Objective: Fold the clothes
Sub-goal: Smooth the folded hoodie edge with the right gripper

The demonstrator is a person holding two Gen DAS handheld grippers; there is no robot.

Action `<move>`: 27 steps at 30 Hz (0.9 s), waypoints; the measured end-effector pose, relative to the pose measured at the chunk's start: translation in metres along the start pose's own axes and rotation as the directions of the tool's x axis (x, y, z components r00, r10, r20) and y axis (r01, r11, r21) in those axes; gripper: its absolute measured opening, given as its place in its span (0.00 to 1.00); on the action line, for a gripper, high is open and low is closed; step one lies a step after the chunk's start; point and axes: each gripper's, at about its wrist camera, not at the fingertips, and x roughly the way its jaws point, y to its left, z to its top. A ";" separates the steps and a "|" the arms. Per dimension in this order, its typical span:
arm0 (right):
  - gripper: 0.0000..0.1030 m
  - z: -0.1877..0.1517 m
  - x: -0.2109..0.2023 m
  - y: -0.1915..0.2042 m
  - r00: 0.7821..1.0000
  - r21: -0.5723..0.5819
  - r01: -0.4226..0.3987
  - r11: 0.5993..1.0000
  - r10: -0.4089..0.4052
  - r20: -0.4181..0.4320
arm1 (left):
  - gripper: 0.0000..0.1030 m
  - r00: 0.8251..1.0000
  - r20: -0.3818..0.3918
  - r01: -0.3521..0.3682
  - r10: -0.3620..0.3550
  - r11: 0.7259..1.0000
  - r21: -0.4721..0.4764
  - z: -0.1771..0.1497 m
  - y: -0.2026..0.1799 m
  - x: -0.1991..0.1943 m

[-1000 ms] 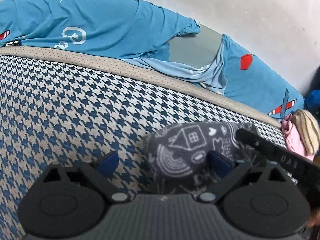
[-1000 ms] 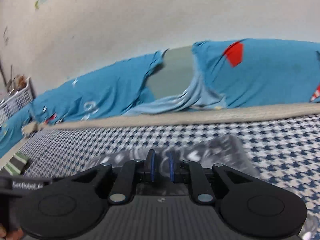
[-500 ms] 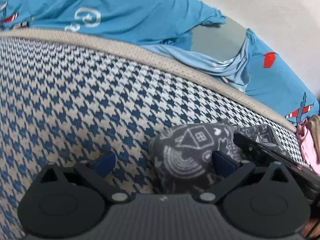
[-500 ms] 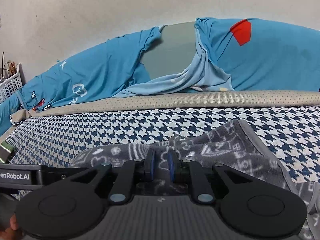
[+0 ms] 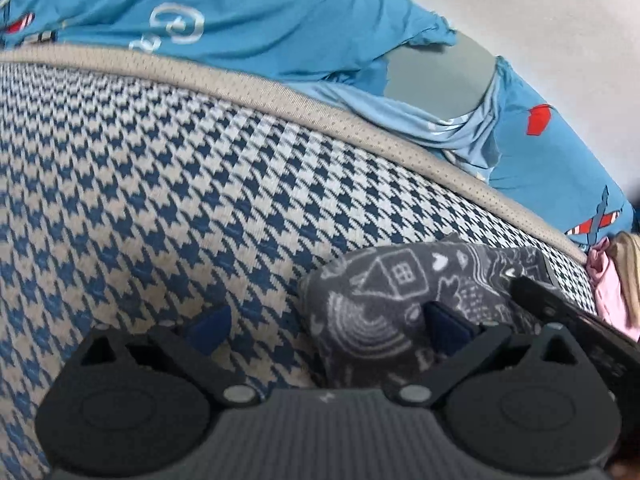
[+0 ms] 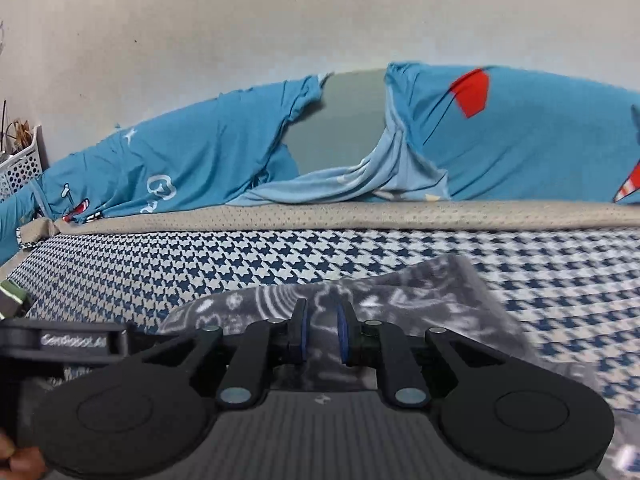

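**Houndstooth bed, grey garment, 2 grippers**

Blue-and-white houndstooth bedding (image 5: 200,184) carries the grey printed garment (image 5: 384,300) near its front edge. Left gripper (image 5: 324,324) is spread wide over the garment's folded end. Right gripper (image 6: 322,334) pinches the garment's fabric.

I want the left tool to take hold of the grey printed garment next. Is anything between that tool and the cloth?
Nothing visible. The left tool is open right at the garment, whose folded end lies between its fingers on the checked cover. The right tool, shut on the same garment, is off to the side.
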 end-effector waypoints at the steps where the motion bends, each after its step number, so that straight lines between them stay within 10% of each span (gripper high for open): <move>1: 0.14 0.000 -0.009 -0.001 1.000 -0.006 0.006 1.000 -0.006 0.004 | 1.00 1.000 0.006 -0.005 0.005 1.000 0.013 0.000 -0.003 -0.004; 15: 0.14 -0.022 -0.101 -0.028 0.996 0.007 0.081 0.997 -0.081 -0.035 | 1.00 1.000 0.003 0.011 -0.011 0.995 0.096 -0.025 -0.024 -0.053; 27: 0.14 -0.023 -0.085 -0.052 0.989 0.082 0.143 0.986 -0.139 -0.045 | 1.00 0.998 -0.060 0.043 -0.032 0.979 0.199 -0.080 -0.040 -0.056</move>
